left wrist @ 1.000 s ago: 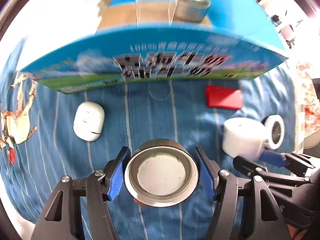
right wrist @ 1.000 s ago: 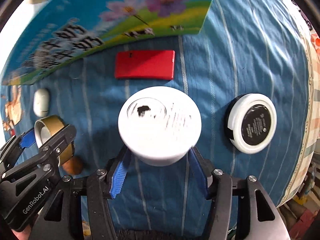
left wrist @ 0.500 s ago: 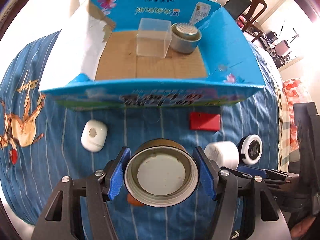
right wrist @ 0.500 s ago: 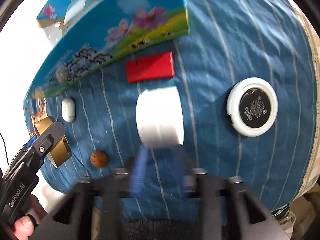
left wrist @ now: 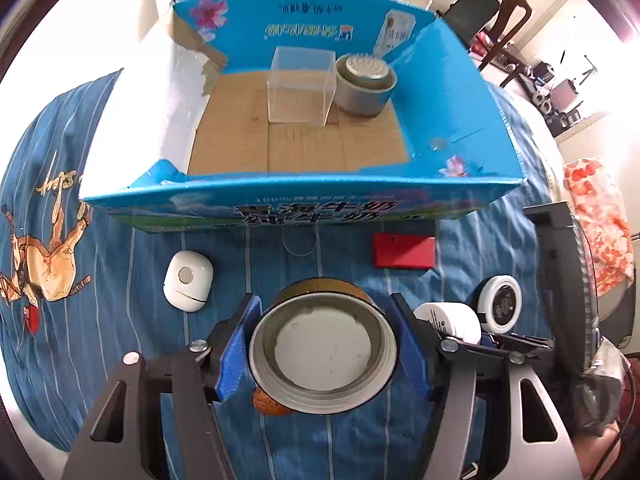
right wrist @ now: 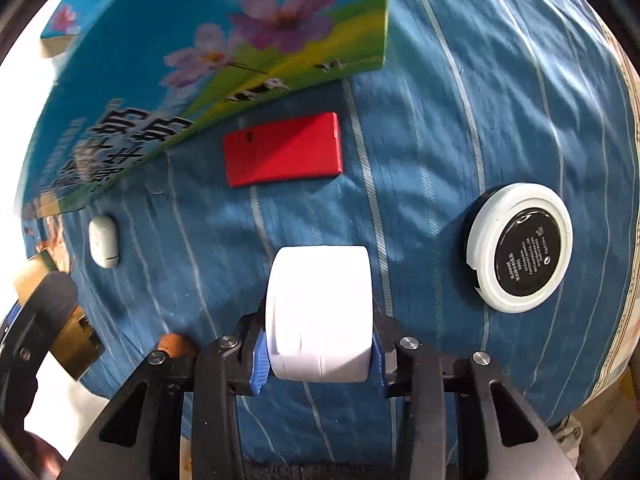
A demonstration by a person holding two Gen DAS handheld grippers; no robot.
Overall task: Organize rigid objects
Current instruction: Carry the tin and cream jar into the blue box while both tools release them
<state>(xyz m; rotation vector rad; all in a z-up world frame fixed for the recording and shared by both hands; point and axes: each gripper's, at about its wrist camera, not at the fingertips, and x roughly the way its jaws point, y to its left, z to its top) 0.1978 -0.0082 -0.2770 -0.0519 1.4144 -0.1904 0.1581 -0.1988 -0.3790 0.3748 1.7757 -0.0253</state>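
1. We work over a blue striped bedspread (left wrist: 100,320) that carries everything else.
2. The open blue cardboard box with a brown floor (left wrist: 304,144) sits at the far side. Inside it, against the far wall, stand a clear plastic cube (left wrist: 300,88) and, touching it on the right, a grey metal tin with a dotted lid (left wrist: 366,84).
3. Our left gripper (left wrist: 324,352) is clamped on a gold-sided round tin with a pale inner base (left wrist: 324,350), its open mouth facing the camera, lifted above the cloth.
4. Our right gripper (right wrist: 318,344) is closed on a white plastic jar (right wrist: 318,312), held by its two flat ends so its axis runs left to right between the fingers.
5. Loose on the cloth between us and the box lie a flat red rectangular case (right wrist: 284,150) just before the near wall, a white-rimmed round compact with a black label (right wrist: 520,248) at the right, and a white oval case (left wrist: 188,280) at the left.
6. A small brown nut-like object (right wrist: 174,344) shows partly, near the left gripper.
7. The relation that matters: the box lies straight ahead of both tools, and its near wall stands between them and the free brown floor. We judge the left gripper better lined up with the empty near half, so each load likely needs carrying up over that wall before release.
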